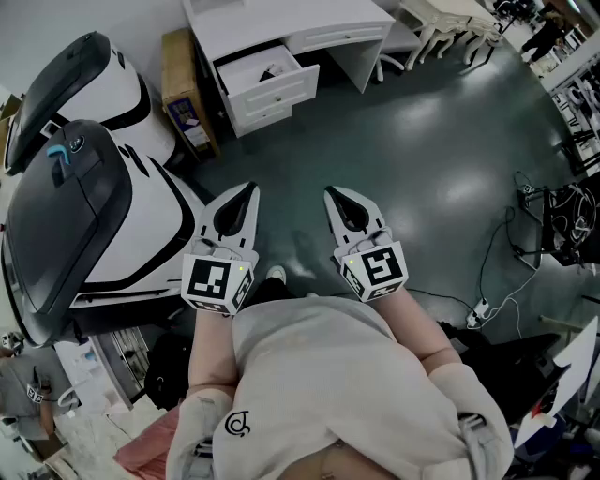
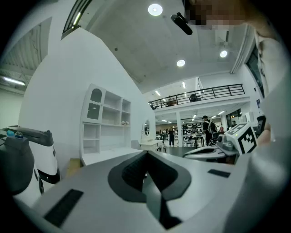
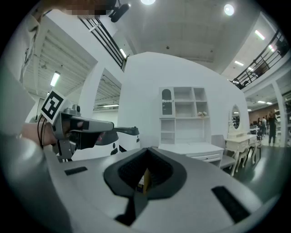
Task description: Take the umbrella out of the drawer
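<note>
A white desk (image 1: 281,23) stands at the far side of the floor, with its top drawer (image 1: 272,82) pulled open. A small dark object (image 1: 268,70) lies in the drawer, too small to tell what it is. Both grippers are held level in front of the person's body, far short of the desk. My left gripper (image 1: 251,190) is shut with nothing in it, its tips meeting (image 2: 146,153). My right gripper (image 1: 331,193) is beside it, also shut and empty (image 3: 146,150). Each gripper shows in the other's view: the right gripper (image 2: 227,145) and the left gripper (image 3: 82,127).
Large black-and-white machines (image 1: 84,187) stand close on the left. A cardboard box (image 1: 183,89) leans beside the desk. Cables and a power strip (image 1: 497,295) lie on the floor at right. White chairs and tables (image 1: 441,28) stand at the back right. A white shelf unit (image 3: 184,113) rises behind the desk.
</note>
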Demonstrator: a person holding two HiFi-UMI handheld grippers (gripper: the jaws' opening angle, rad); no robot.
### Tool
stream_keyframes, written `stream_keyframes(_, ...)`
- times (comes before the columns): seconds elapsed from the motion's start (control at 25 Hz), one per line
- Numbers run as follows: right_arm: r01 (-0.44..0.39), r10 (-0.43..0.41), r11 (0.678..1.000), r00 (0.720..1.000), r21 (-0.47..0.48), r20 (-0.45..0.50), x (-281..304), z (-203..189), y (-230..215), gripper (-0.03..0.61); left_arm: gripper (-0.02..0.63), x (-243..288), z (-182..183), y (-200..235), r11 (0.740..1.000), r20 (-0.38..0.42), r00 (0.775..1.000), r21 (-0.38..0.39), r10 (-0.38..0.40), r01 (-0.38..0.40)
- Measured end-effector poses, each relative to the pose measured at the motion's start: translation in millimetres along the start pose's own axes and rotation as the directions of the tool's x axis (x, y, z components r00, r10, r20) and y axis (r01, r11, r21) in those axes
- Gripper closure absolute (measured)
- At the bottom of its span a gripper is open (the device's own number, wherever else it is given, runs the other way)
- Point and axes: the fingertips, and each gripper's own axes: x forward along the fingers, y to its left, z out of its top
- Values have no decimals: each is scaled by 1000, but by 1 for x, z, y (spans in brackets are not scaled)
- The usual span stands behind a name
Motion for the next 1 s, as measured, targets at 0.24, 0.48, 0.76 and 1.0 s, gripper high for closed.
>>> stream_keyframes(0.24, -1, 1, 1000, 1000, 11, -5, 6, -1, 1, 574, 601, 0, 0, 7, 1000, -2, 1000, -7, 4, -4)
stream_keyframes(0.48, 13, -12, 1000, 1000, 26, -7, 20, -1, 2, 574, 601, 4, -2, 23, 999, -1, 1000, -30, -12, 12)
stream_keyframes(0.76, 33, -34, 999, 999, 42, 2, 58, -2, 5, 572, 601, 22, -15, 62, 999, -9, 999, -36, -41, 41)
stream_keyframes(1.0, 67, -66, 997, 998, 42, -19, 106, -7, 3, 572, 601, 38, -24, 106, 997, -17, 998, -49, -65, 64)
